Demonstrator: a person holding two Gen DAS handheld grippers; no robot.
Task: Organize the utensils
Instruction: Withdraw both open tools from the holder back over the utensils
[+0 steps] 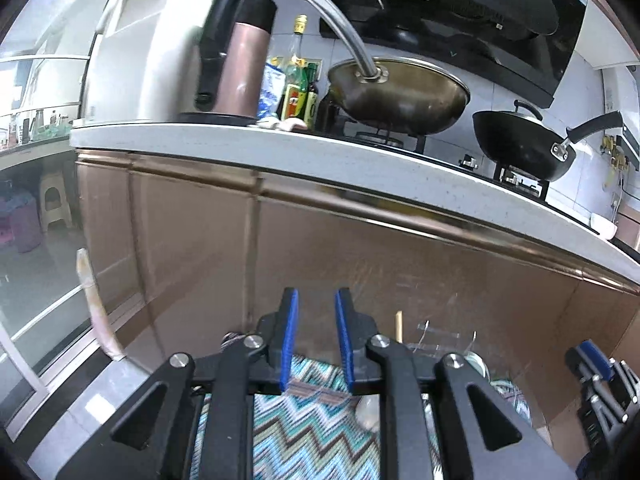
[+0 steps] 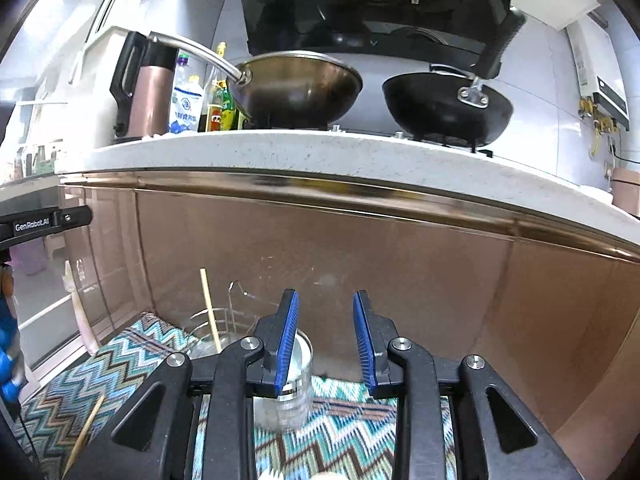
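While lying at 7 o'clock on zigzag cloth (image 2: 132, 356), chopstick (image 2: 85, 436) tipped toward 1 o'clock. Second chopstick (image 2: 211, 312) upright in wire holder (image 2: 236, 320), leaning toward 11. Clear jar (image 2: 298, 384) by right gripper (image 2: 326, 336), spread wide, empty. Left gripper (image 1: 317, 336) narrower, empty.

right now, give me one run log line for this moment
left gripper: open, empty | right gripper: open, empty | chopstick: upright in wire holder | loose chopstick: on zigzag mat
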